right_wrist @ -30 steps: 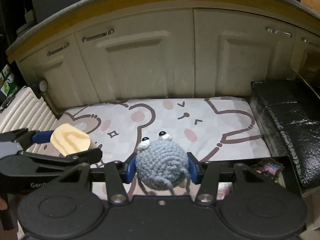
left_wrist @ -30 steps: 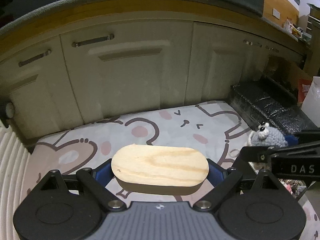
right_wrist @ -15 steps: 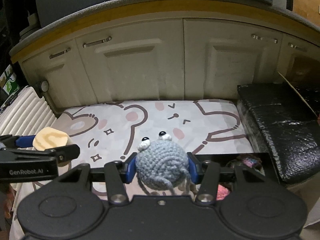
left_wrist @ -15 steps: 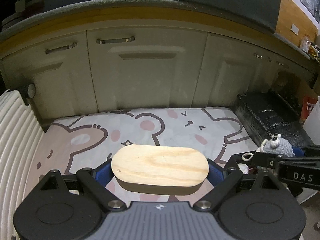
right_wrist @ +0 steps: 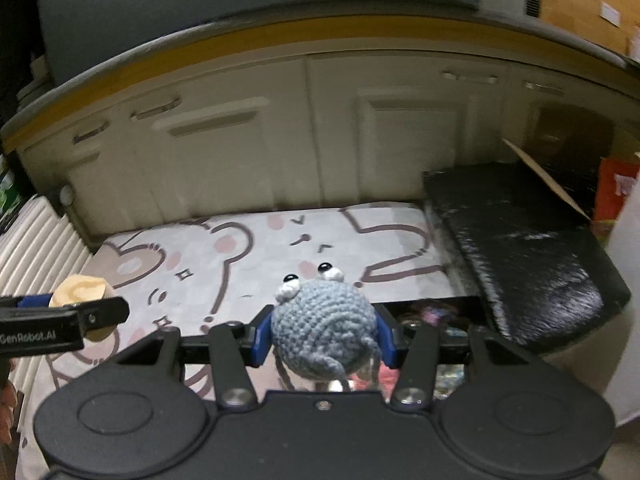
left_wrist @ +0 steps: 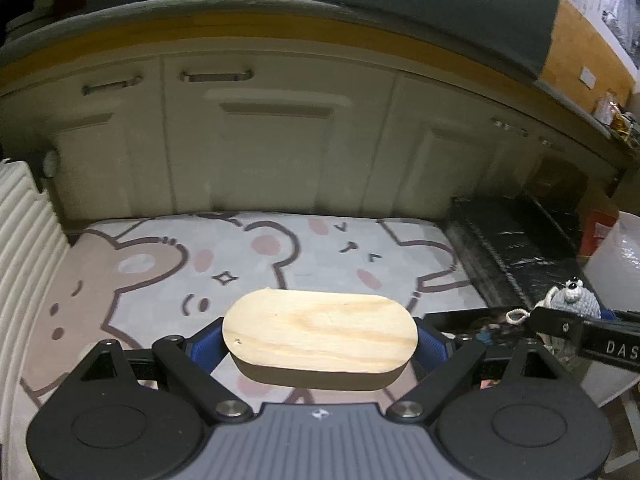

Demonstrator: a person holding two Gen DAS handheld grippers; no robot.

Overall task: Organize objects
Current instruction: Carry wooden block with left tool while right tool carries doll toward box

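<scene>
While both claws are loaded, the step in hand is carrying, with nothing yet put down.
Left claw: closed on wood block, held above bear mat. Right claw: closed on crochet toy, above the near edge of open box. Next move, likely: lower each over its place, then release.

A cartoon-bear mat lies open ahead of both grippers. Cabinet doors wall off its far edge, a ribbed white case borders its left side, and a black wrapped box borders its right side.
</scene>
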